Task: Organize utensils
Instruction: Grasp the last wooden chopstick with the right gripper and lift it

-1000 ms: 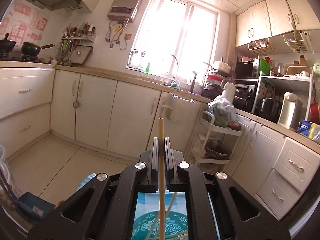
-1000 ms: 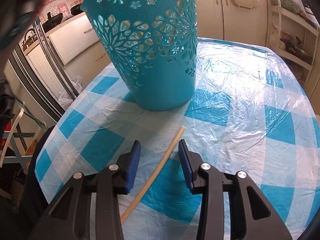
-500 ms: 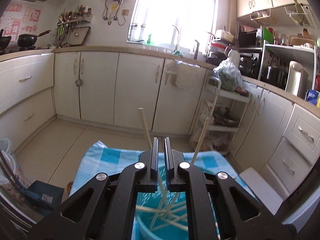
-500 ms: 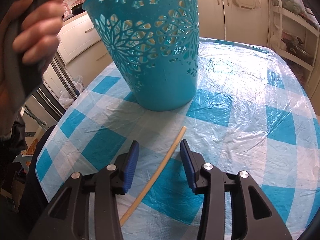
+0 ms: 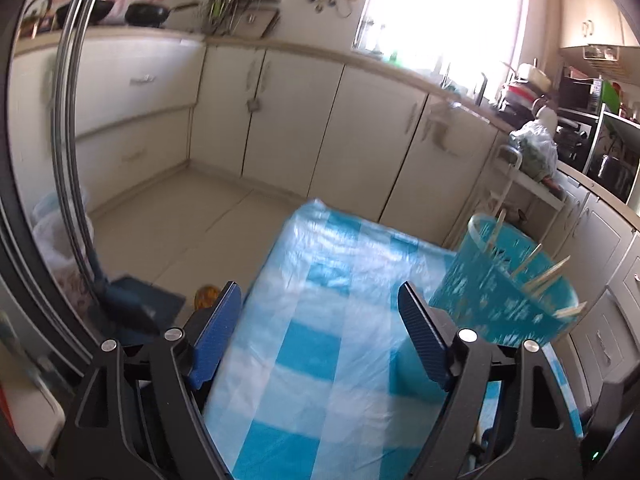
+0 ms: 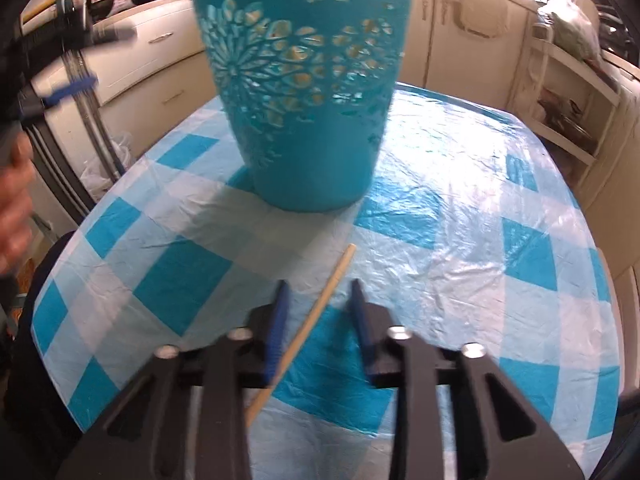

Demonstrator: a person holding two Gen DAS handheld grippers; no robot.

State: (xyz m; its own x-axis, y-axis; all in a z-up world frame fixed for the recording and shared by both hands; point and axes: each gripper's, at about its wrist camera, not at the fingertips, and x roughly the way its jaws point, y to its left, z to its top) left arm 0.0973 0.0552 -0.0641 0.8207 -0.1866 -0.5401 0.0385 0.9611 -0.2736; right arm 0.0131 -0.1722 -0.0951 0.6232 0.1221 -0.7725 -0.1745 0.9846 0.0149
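From the left wrist camera, the left tongs stand wide apart with nothing between them, hanging over the blue-checked tablecloth. The teal basket sits ahead and to the right of the right-hand finger, with several chopsticks poking out over its rim. The risk here is a sideways swing: the basket looks light and the sticks lean outward, so a knock from the tongs could tip it or flick sticks back onto the table (the view is blurred, so how close they are I cannot tell).

From the right wrist camera, the right tongs are partly open, straddling one loose chopstick that lies flat on the cloth. The stick runs diagonally, its far tip toward the basket and its near end passing under the tongs' frame; it sits closer to the left finger than the right, perhaps touching it. That off-centre, slanted lie is the hazard: closing could make the thin stick roll, or catch it at an angle so that it pivots when lifted. The plastic cloth is wrinkled and could be pinched too. The basket stands just beyond the stick's tip, upright.
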